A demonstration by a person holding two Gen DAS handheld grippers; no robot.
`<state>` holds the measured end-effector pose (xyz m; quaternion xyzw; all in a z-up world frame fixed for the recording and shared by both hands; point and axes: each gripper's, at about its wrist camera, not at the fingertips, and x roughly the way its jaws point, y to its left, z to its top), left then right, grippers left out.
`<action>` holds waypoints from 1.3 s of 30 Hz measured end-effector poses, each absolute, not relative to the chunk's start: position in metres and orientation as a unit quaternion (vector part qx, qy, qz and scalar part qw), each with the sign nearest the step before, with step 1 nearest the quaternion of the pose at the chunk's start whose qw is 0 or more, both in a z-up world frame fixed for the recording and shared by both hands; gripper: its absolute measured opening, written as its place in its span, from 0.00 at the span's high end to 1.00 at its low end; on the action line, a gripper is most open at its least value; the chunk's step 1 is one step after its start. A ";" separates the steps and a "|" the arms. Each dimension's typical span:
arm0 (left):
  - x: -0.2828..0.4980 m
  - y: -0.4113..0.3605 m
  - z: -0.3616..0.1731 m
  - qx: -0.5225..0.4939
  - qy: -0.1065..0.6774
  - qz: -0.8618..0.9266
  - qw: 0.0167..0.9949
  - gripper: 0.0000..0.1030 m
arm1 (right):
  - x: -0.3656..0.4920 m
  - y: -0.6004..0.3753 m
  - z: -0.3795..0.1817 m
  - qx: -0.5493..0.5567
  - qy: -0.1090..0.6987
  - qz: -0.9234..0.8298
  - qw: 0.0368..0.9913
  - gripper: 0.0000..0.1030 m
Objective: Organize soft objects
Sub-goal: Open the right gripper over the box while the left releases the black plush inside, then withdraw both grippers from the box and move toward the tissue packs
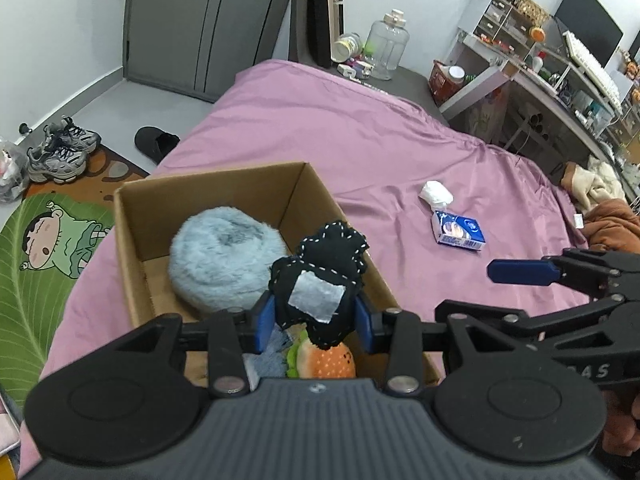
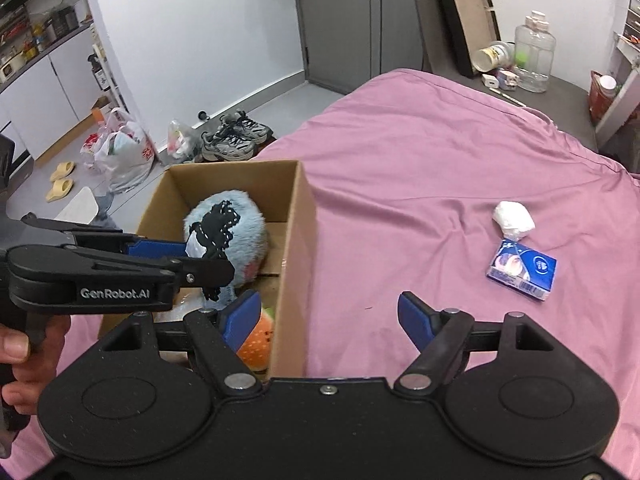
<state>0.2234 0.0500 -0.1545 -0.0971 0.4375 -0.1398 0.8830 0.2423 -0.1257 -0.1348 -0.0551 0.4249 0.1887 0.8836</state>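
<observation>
Pink bedsheet [image 1: 360,140] under our cardboard box [image 1: 132,240]; our left gripper [image 1: 316,320] pinches a black stitched plush [image 1: 320,264], our right gripper [image 2: 328,320] spread, nothing between.

The cardboard box [image 1: 224,184] on the pink bedspread [image 1: 360,140] is open on top, but a fluffy blue plush [image 1: 224,256] fills its far half and a burger plush [image 1: 320,360] the near corner, leaving bare floor only along the left wall. Right of the box the bedspread lies open up to a tissue pack [image 1: 458,232] and a white wad [image 1: 436,193]. The far bedspread is bare.
</observation>
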 end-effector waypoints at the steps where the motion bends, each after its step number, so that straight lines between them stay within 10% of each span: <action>1: 0.225 0.048 -0.156 -0.099 0.439 -0.140 0.882 0.61 | 0.242 -0.128 -0.134 -0.051 0.426 0.189 0.883 0.27; 10: 0.222 0.044 -0.156 -0.102 0.431 -0.147 0.885 0.36 | 0.244 -0.136 -0.136 -0.046 0.428 0.193 0.882 0.27; 24: 0.202 0.067 -0.130 -0.102 0.424 -0.122 0.891 0.35 | 0.230 -0.135 -0.123 -0.037 0.413 0.197 0.888 0.27; 39: 0.163 0.079 -0.090 -0.107 0.412 -0.098 0.900 0.00 | 0.201 -0.138 -0.090 -0.001 0.376 0.223 0.899 0.00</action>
